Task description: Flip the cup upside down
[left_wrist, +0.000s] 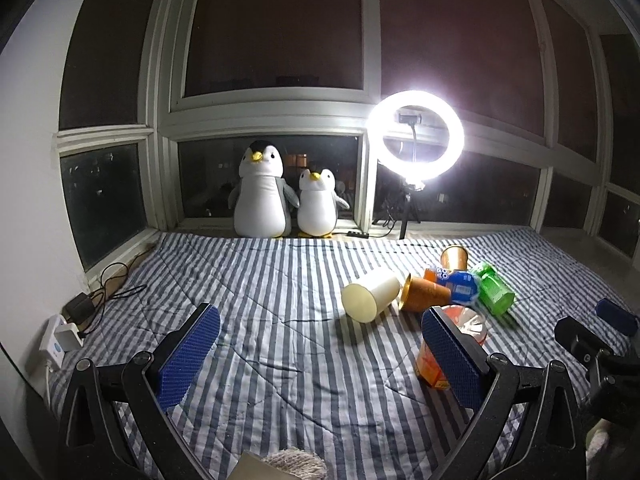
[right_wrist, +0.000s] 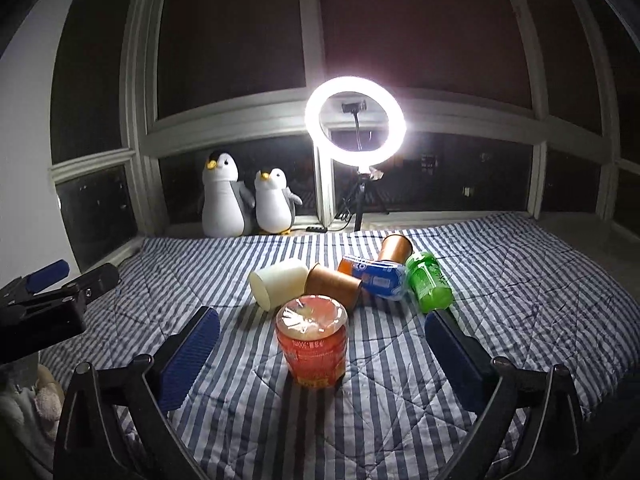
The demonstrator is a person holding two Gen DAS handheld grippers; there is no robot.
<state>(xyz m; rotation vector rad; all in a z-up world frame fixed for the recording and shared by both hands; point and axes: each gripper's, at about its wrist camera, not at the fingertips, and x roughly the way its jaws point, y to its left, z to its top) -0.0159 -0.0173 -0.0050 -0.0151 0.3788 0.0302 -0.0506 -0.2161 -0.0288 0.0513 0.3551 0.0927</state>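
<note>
Covering the whole lower field in both views, a bed with a blue-and-white striped quilt [right_wrist: 520,280] is seen below a dark bay window [right_wrist: 240,40]. A lit ring light [right_wrist: 355,125] on a tripod is stood at the sill, and two plush penguins [left_wrist: 280,192] are set side by side to its left.

Left tongs [left_wrist: 320,356] are held wide open over bare quilt, nothing between the blue pads. Right tongs [right_wrist: 322,354] are likewise spread wide; an orange-red cup [right_wrist: 312,344] with a clear film across its top face is stood between the pads, touched by neither. Its label print is read inverted.

Behind it, a cluster is noted: a cream cup [right_wrist: 278,282] lying on its side, mouth toward the camera; just beside it a brown paper cup [right_wrist: 334,286], also on its side; a blue-and-orange bottle [right_wrist: 378,278] lying across; a green bottle [right_wrist: 428,282] on its side at the right; a second brown cup [right_wrist: 395,249] upright at the back.

At the quilt's left edge, a power strip with a black adapter and cable [left_wrist: 76,320] is noted.
</note>
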